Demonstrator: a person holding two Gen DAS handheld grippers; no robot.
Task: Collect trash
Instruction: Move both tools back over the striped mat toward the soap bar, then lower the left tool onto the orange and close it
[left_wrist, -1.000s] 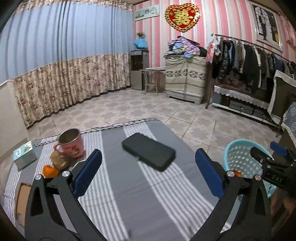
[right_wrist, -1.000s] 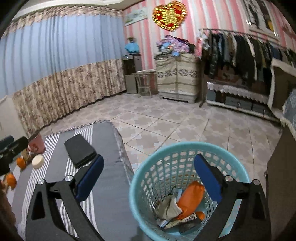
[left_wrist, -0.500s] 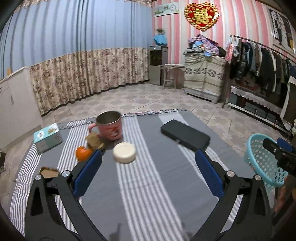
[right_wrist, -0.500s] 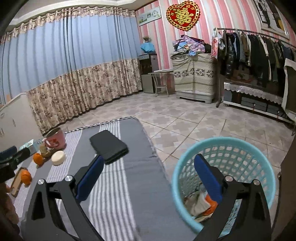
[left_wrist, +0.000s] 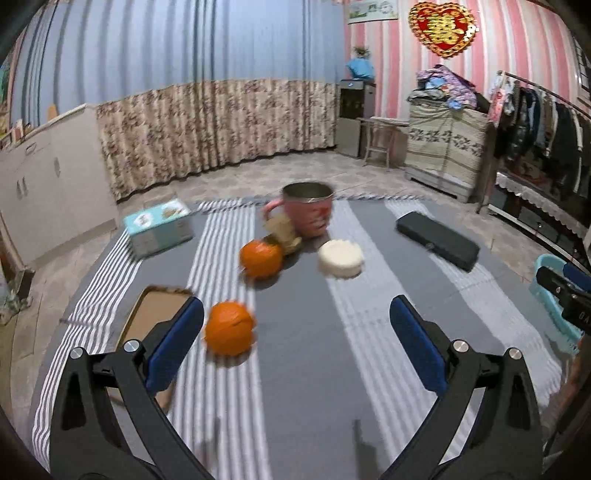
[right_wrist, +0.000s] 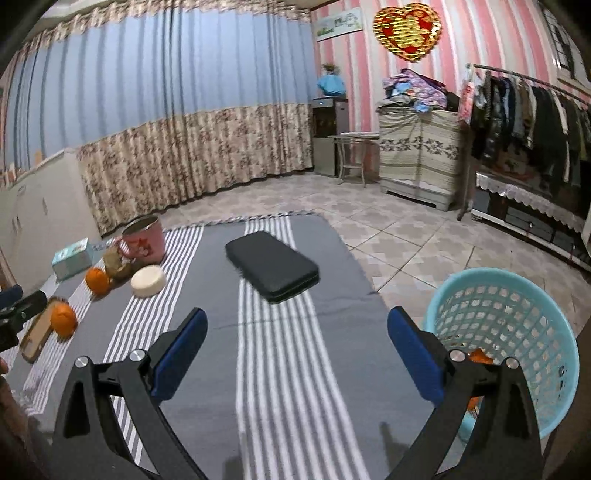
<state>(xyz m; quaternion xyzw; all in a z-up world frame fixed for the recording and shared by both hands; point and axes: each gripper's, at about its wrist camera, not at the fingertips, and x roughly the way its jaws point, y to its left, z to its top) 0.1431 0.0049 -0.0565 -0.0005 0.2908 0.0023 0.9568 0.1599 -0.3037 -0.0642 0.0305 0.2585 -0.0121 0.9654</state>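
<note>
Round orange peel (left_wrist: 229, 328) lies on striped cloth (left_wrist: 303, 369); both grippers' jaws apart, empty

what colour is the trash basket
Light blue, a plastic lattice basket; it shows best in the right wrist view.

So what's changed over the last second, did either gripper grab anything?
No grab. The left gripper swung left from the black case toward the near orange. The right gripper pulled back from over the blue basket to the striped cloth. Both remain open and empty; nothing on the cloth moved.
</note>
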